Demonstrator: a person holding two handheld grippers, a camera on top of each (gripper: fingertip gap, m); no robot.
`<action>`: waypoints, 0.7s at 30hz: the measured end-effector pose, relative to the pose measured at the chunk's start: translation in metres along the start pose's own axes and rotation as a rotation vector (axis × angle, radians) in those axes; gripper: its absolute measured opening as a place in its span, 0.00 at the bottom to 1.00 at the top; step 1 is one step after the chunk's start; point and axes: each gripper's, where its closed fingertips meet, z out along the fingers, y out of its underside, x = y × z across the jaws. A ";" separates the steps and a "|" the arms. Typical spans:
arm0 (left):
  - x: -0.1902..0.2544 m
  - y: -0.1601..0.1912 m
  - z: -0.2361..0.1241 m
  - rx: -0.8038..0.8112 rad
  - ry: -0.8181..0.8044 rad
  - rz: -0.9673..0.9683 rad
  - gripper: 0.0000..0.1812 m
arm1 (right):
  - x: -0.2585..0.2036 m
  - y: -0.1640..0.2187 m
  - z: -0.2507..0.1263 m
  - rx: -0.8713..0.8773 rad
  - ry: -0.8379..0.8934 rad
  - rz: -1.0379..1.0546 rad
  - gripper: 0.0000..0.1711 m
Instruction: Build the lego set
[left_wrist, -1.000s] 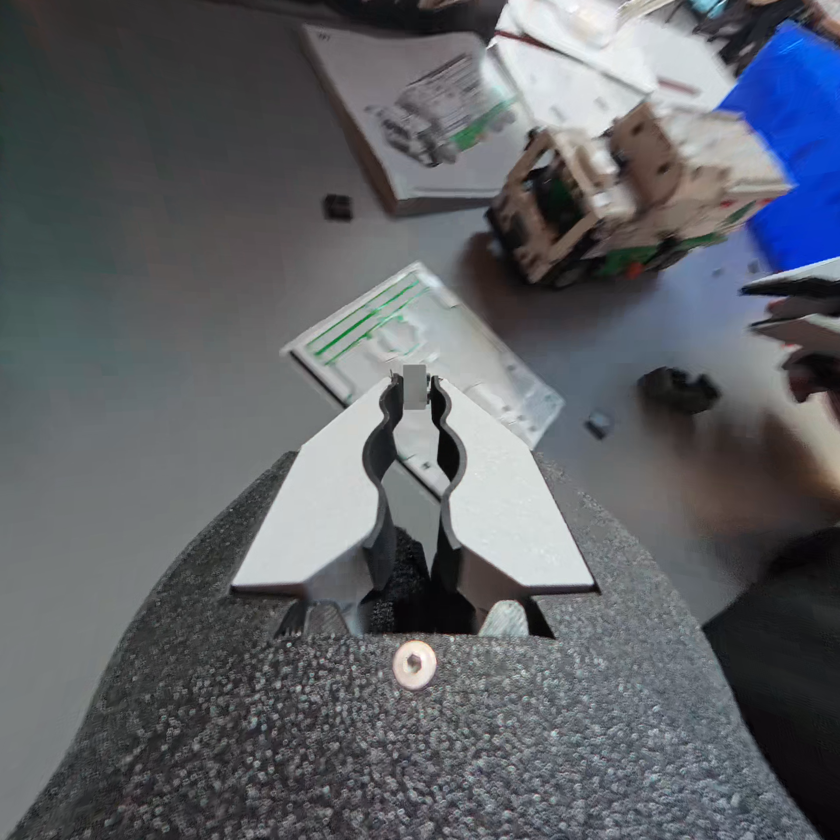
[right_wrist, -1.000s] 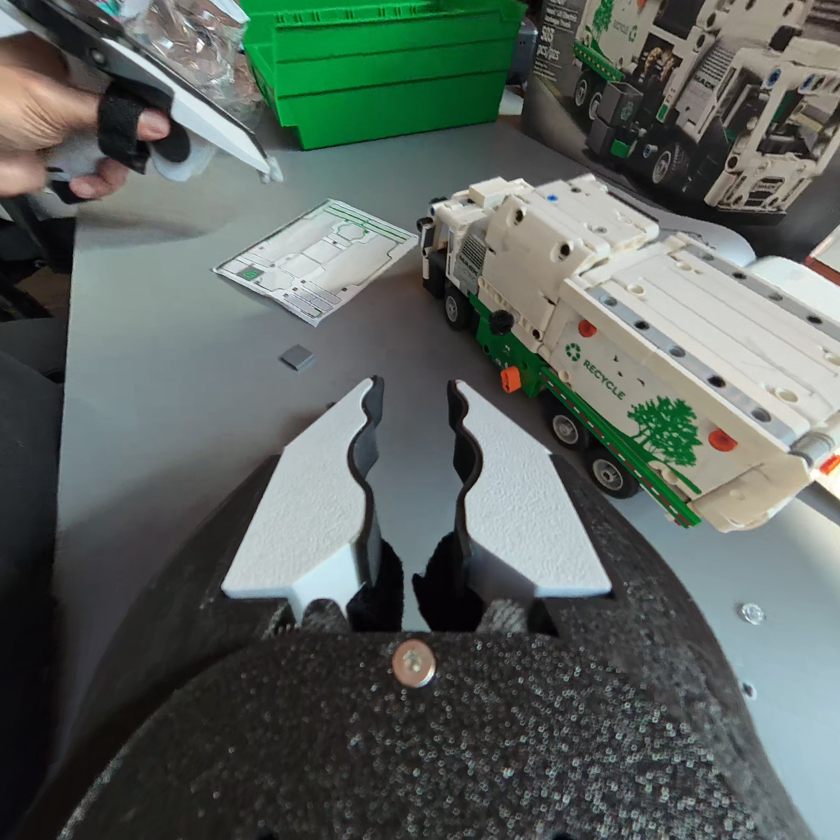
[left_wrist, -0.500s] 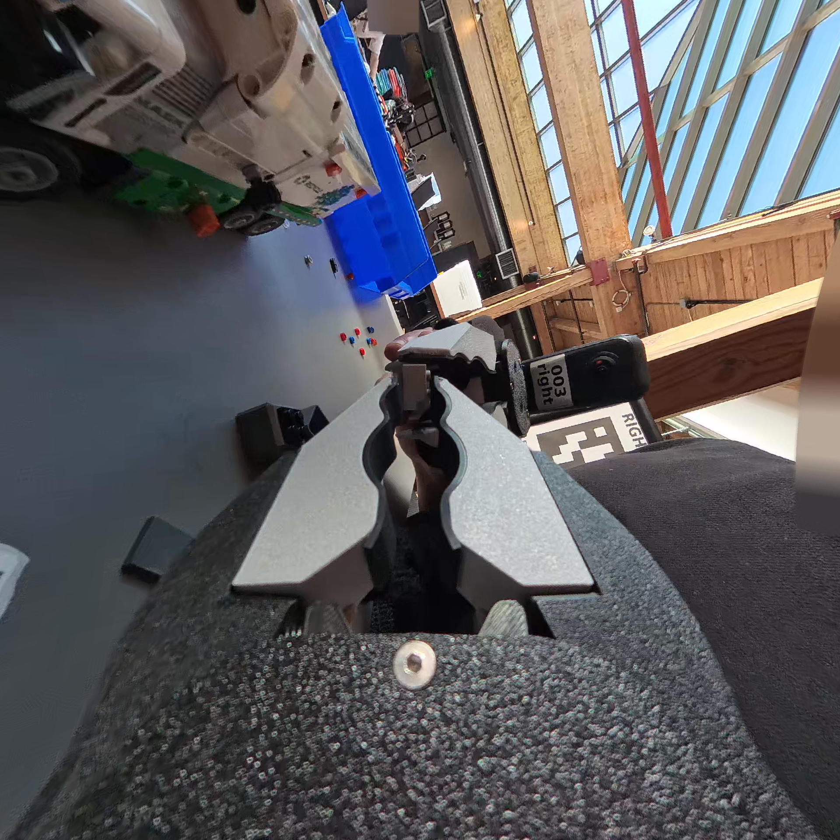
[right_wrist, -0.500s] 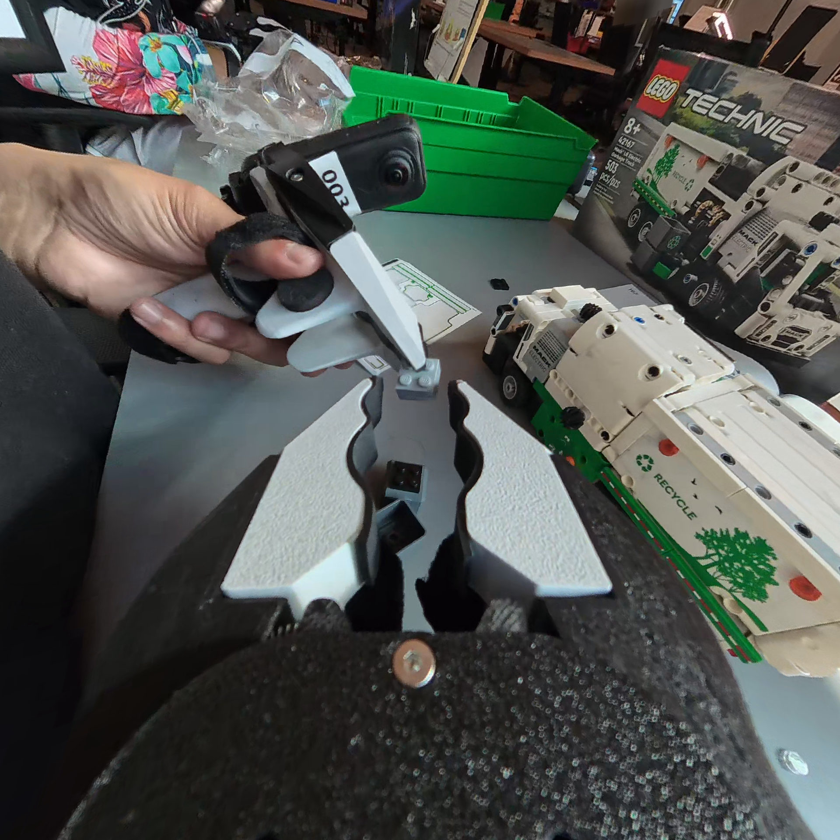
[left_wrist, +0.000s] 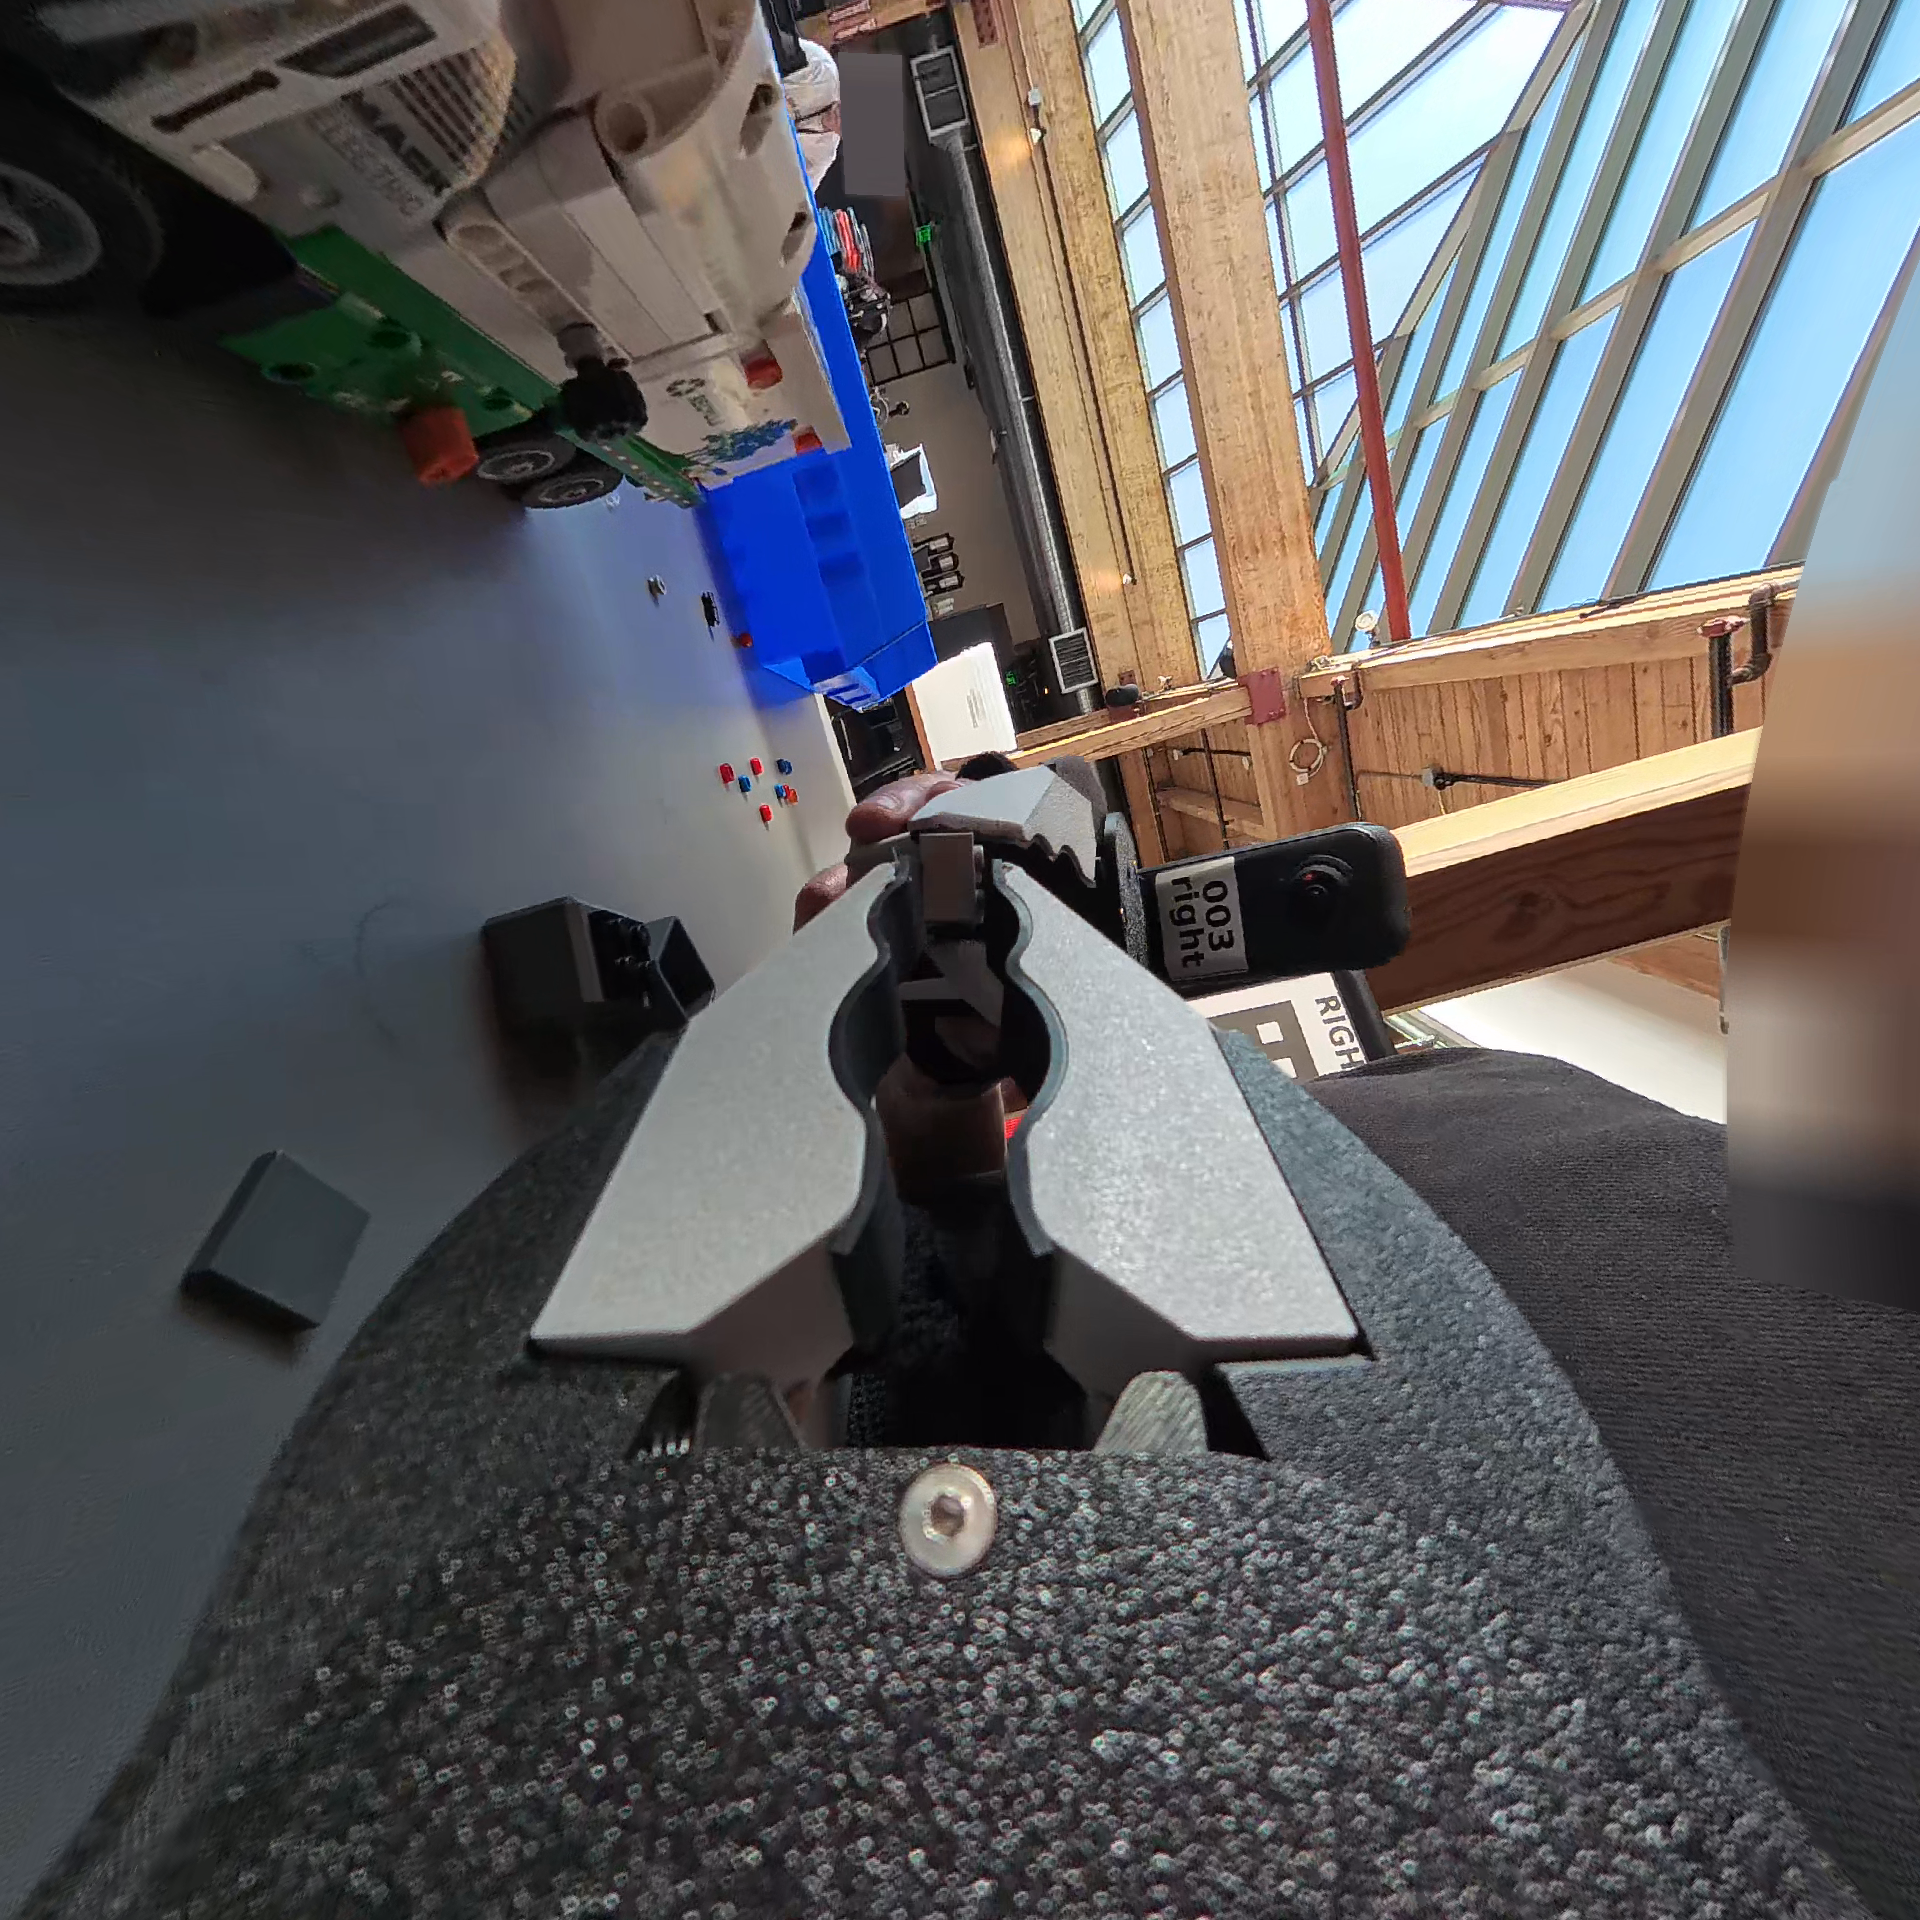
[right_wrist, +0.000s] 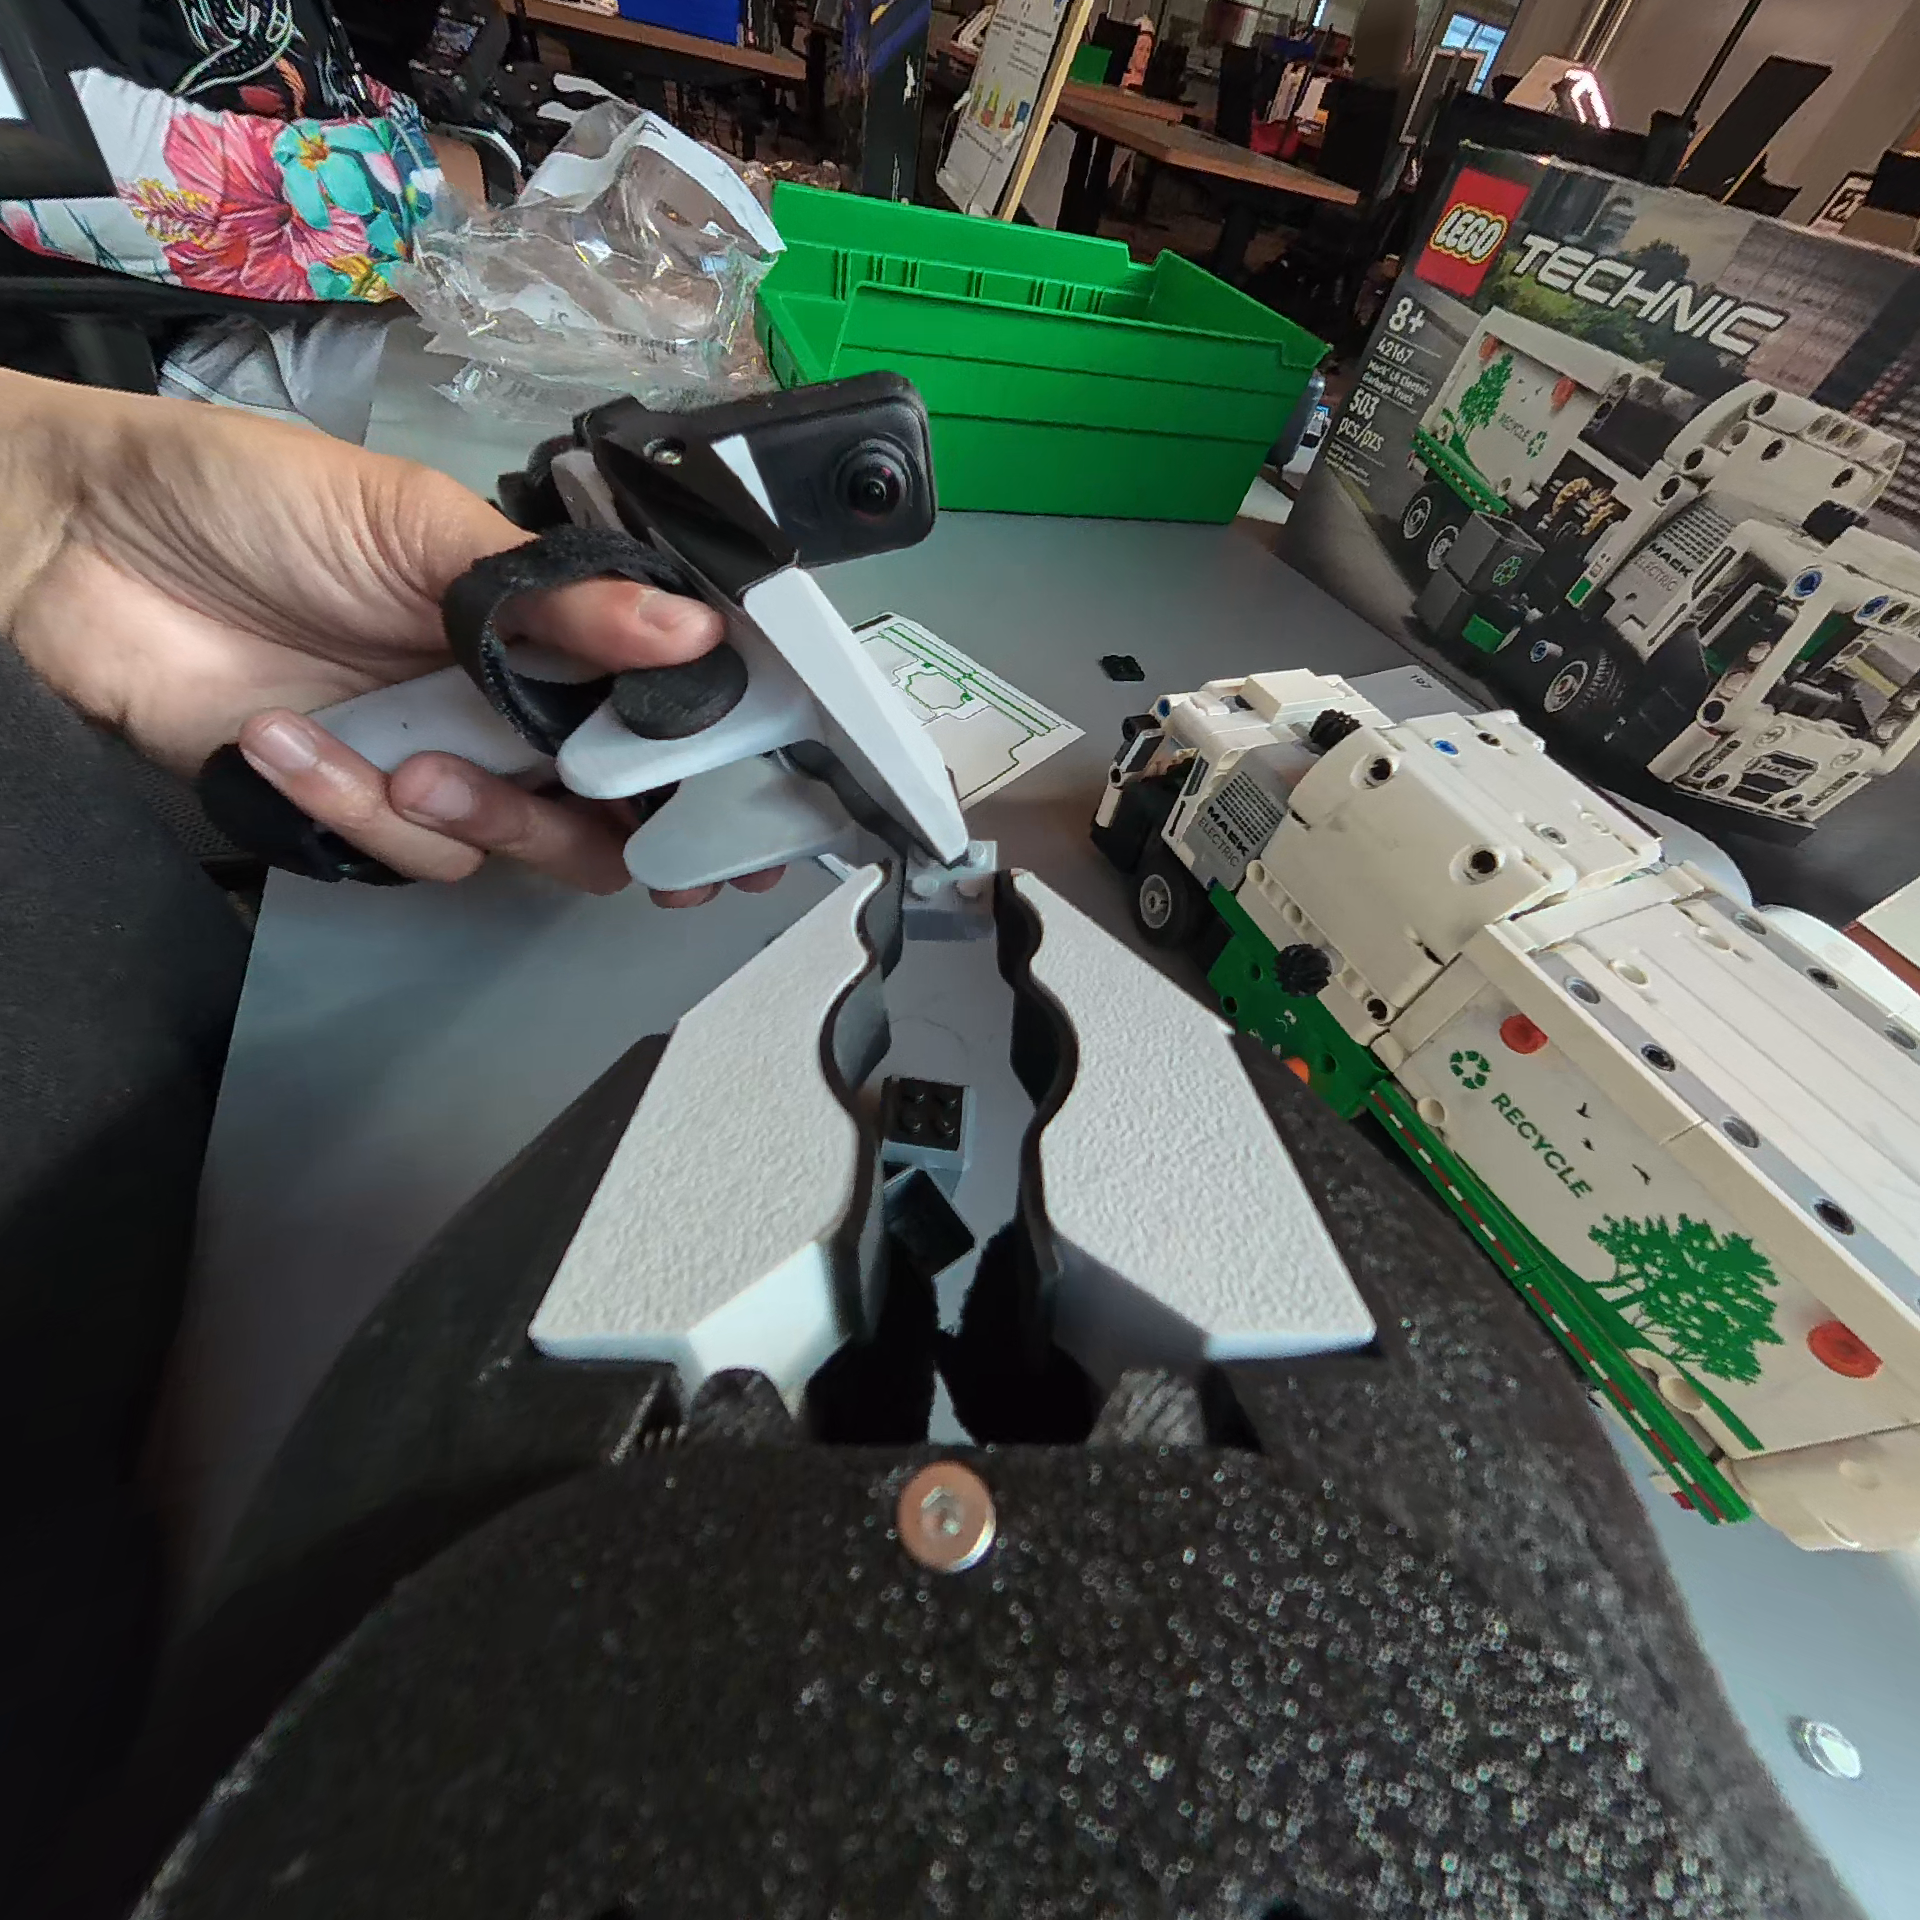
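Observation:
My left gripper (left_wrist: 948, 883) is shut on a small light grey brick (left_wrist: 948, 896) at its fingertips. In the right wrist view a hand holds the left gripper (right_wrist: 951, 854), which pinches the top of that grey brick (right_wrist: 940, 923). My right gripper (right_wrist: 943, 904) has its two tips against the sides of the same brick, above the grey table (right_wrist: 416, 1039). The white and green garbage truck model (right_wrist: 1455, 935) stands to the right; it also shows in the left wrist view (left_wrist: 468, 208). A dark grey brick (right_wrist: 925, 1127) lies on the table under my right gripper.
A green bin (right_wrist: 1039, 395), clear plastic bags (right_wrist: 592, 260) and the set's box (right_wrist: 1662, 468) stand at the back. A sticker sheet (right_wrist: 956, 696) lies behind the grippers. A blue bin (left_wrist: 821, 582), small red and blue pins (left_wrist: 758, 790) and a dark flat tile (left_wrist: 275, 1236) are on the table. Both grippers' tips are close together, under 4 cm apart. From either gripper's tips it is about 10 cm to the dark flat tile (left_wrist: 275, 1236).
The left gripper swung from over the sticker sheet toward the right gripper with the grey brick. The brick now sits between the right gripper's tips, and its jaws have narrowed onto it.

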 end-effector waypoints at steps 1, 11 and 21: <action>0.000 0.000 0.000 0.004 0.000 -0.002 0.05 | 0.000 0.001 0.000 -0.006 0.008 -0.006 0.10; -0.022 -0.006 -0.018 -0.051 -0.217 0.278 0.09 | 0.004 0.028 -0.001 -0.139 -0.013 0.109 0.09; -0.057 -0.004 -0.035 -0.453 -0.565 1.054 0.23 | -0.004 0.062 0.006 -0.337 -0.115 0.217 0.09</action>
